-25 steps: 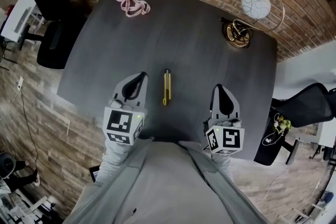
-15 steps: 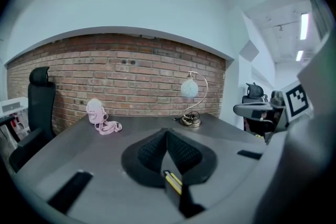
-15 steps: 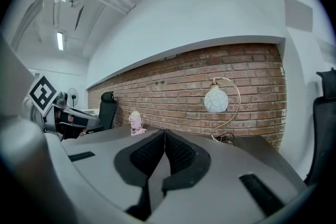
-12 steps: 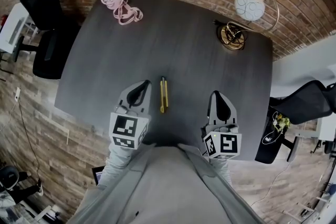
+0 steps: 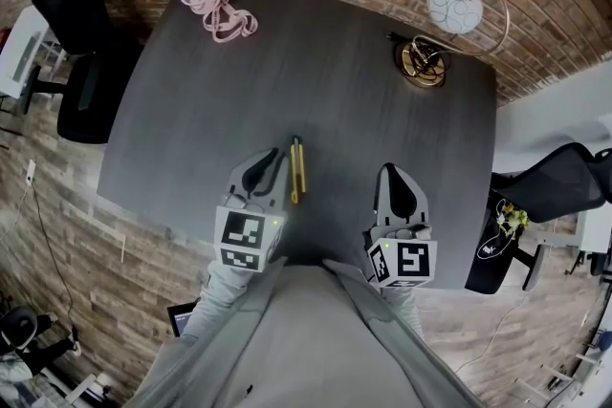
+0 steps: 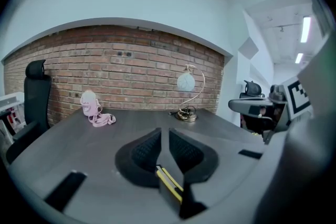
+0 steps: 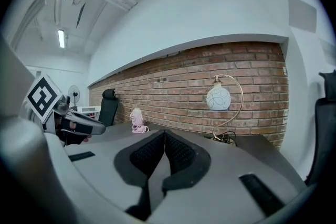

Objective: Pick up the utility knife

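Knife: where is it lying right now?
In the head view, the knife lies on the table near the person's edge, just right of the left gripper.

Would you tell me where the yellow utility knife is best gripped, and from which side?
Probably mid-handle, with the jaws across its narrow width. The utility knife lies flat on the table, long axis pointing away from the person, so both long edges are free. The left gripper, shut and beside it, would come from above after opening.
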The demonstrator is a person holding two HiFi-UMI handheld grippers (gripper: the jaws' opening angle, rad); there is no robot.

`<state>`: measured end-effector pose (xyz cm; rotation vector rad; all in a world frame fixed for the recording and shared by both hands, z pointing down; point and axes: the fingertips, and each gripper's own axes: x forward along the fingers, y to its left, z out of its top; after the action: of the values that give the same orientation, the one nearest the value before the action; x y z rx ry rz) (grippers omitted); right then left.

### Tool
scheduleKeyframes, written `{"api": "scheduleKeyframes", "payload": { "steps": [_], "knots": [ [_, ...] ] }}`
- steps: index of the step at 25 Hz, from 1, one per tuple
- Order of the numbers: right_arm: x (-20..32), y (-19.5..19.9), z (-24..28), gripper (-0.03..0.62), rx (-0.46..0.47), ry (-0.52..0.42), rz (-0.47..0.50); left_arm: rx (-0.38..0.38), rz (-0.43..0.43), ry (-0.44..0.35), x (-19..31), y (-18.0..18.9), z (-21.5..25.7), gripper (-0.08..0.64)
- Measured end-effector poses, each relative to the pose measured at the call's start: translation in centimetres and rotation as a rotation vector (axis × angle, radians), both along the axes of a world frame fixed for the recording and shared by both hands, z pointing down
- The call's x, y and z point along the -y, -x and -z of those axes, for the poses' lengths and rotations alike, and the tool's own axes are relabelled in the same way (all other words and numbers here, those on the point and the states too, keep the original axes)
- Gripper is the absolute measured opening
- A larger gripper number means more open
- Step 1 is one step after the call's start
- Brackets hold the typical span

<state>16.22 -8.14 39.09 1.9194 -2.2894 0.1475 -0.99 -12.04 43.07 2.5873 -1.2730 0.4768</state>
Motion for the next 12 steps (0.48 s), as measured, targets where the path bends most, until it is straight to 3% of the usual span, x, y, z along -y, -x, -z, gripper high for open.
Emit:
{"api": "scheduleKeyframes", "payload": {
  "steps": [3, 12],
  "knots": [
    [-0.1, 0.0, -0.3, 0.017, 0.012, 0.006, 0.002, -0.017, 0.009, 0.032, -0.1, -0.2, -0.8, 0.118],
    [-0.6, -0.1, -1.3, 0.017, 0.030, 0.030, -0.001, -0.019, 0.036, 0.129, -0.1, -0.7, -4.3, 0.193]
  ]
}}
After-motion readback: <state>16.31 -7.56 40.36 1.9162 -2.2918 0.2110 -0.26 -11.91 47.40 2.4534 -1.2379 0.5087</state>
